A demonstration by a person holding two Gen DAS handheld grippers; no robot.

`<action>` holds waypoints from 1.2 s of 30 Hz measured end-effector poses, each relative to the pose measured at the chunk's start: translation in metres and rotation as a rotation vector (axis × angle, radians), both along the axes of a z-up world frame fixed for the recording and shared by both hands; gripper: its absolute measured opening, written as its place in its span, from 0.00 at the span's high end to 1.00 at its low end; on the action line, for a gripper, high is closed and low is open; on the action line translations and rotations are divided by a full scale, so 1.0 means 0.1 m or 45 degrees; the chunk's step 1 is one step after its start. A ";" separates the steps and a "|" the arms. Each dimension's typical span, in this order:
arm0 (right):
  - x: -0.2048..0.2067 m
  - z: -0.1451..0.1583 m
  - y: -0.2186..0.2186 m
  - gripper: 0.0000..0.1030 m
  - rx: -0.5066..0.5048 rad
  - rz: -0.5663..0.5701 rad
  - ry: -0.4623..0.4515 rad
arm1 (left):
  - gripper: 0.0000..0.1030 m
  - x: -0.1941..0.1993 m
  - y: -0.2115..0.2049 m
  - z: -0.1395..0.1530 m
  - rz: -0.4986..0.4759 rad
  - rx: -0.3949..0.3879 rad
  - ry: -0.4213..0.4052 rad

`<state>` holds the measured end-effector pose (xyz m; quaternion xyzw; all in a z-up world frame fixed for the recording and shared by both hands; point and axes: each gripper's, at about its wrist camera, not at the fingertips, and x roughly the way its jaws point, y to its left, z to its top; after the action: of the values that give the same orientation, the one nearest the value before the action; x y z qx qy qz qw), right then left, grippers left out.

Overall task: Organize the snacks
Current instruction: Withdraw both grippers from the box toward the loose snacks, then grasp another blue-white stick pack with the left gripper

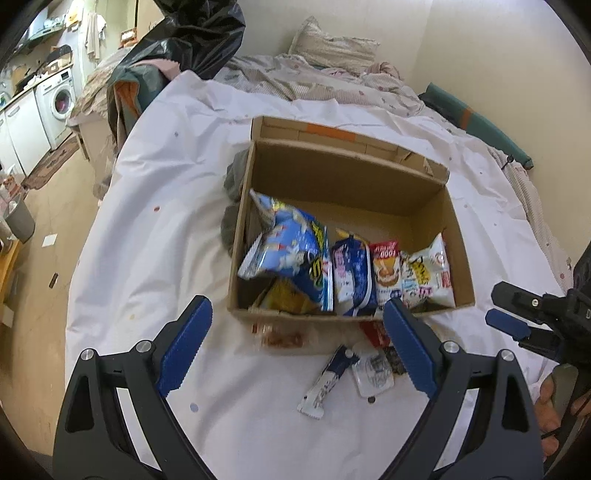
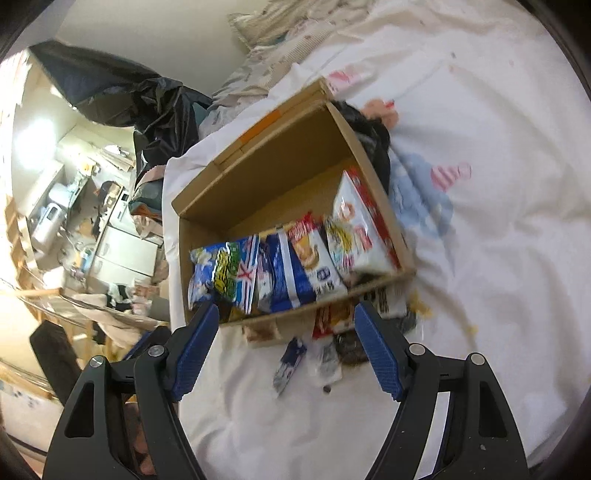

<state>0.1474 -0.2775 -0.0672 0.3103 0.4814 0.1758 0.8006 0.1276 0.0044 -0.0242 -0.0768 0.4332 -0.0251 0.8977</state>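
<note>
An open cardboard box (image 1: 424, 192) (image 2: 280, 162) stands on a bed's white sheet. Several snack bags stand in a row along its near wall: a big blue bag (image 1: 295, 254) (image 2: 225, 269), a dark blue bag (image 1: 351, 277), a red-topped bag (image 1: 386, 273) and a white bag (image 1: 428, 273) (image 2: 360, 229). Small packets lie on the sheet in front of the box: a blue-white stick (image 1: 325, 380) (image 2: 290, 363), a clear sachet (image 1: 373, 373) and a brown packet (image 1: 280, 334). My left gripper (image 1: 297, 339) hangs open over them, empty. My right gripper (image 2: 286, 339) is open too, also empty, and shows at the right edge in the left wrist view (image 1: 502, 306).
The white sheet (image 1: 155, 229) covers the bed, with a pillow (image 1: 332, 48) and rumpled bedding at the far end. A black plastic bag (image 1: 199, 33) sits at the bed's far left corner. Dark clothing (image 2: 373, 140) lies beside the box. The floor and a washing machine (image 1: 59, 99) are left.
</note>
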 end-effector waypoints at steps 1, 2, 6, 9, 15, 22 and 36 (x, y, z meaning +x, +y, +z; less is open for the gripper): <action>-0.03 -0.03 0.00 0.24 -0.001 -0.001 0.013 | 0.11 -0.02 -0.01 -0.02 0.000 0.001 0.008; -0.05 -0.04 0.00 0.24 -0.006 0.001 0.017 | 0.11 -0.03 -0.02 -0.04 -0.004 0.006 0.018; -0.13 -0.07 0.04 0.24 -0.057 0.024 0.018 | 0.11 -0.07 -0.06 -0.13 -0.019 0.020 0.057; -0.18 -0.10 0.02 0.24 -0.101 0.035 0.018 | 0.11 -0.09 -0.09 -0.18 -0.019 0.015 0.074; -0.22 -0.25 -0.11 0.24 -0.143 0.002 0.084 | 0.11 -0.04 -0.05 -0.34 0.020 0.012 0.132; -0.15 -0.42 -0.22 0.24 -0.123 -0.040 0.180 | 0.12 0.09 -0.30 -0.79 -0.103 0.045 0.326; -0.07 -0.42 -0.12 0.24 -0.206 -0.007 0.158 | 0.87 0.11 -0.77 -1.15 -0.316 0.205 0.436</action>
<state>0.1405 -0.2893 -0.1091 0.2564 0.5417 0.1148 0.7923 0.1387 -0.0725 -0.1396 0.0458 0.5859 -0.0871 0.8044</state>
